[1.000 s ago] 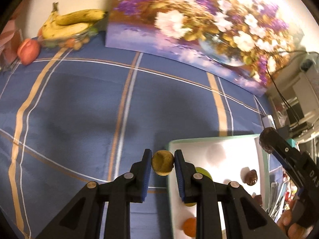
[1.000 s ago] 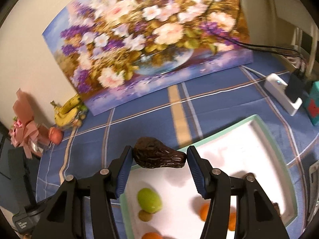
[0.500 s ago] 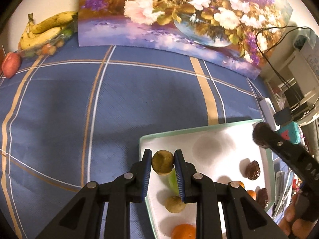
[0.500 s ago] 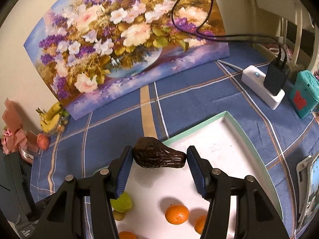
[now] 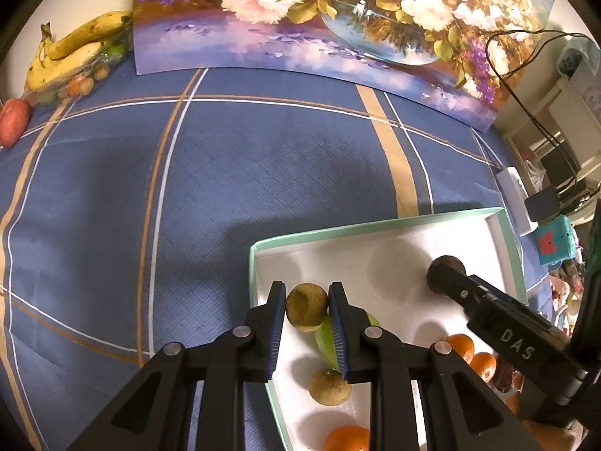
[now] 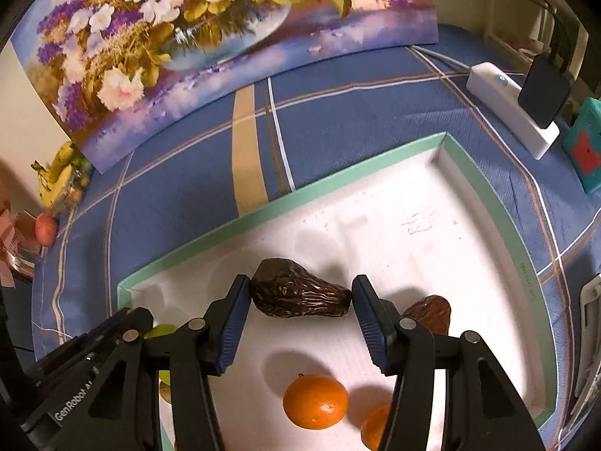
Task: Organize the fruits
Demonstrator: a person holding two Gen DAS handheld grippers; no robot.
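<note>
Both grippers hold fruit over the tray, ready to set it down.

The left gripper (image 5: 306, 314) pinches a small brownish-green fruit (image 5: 306, 306) just inside the tray (image 6: 210, 238) rim; the right gripper (image 6: 300, 310), part open, clamps a wrinkled dark date (image 6: 296, 295) endwise above the tray floor. Released from height, either could roll into its neighbours. Below lie a green fruit (image 5: 323, 340), tangerines (image 6: 314, 401) and another date (image 6: 432, 314).
</note>
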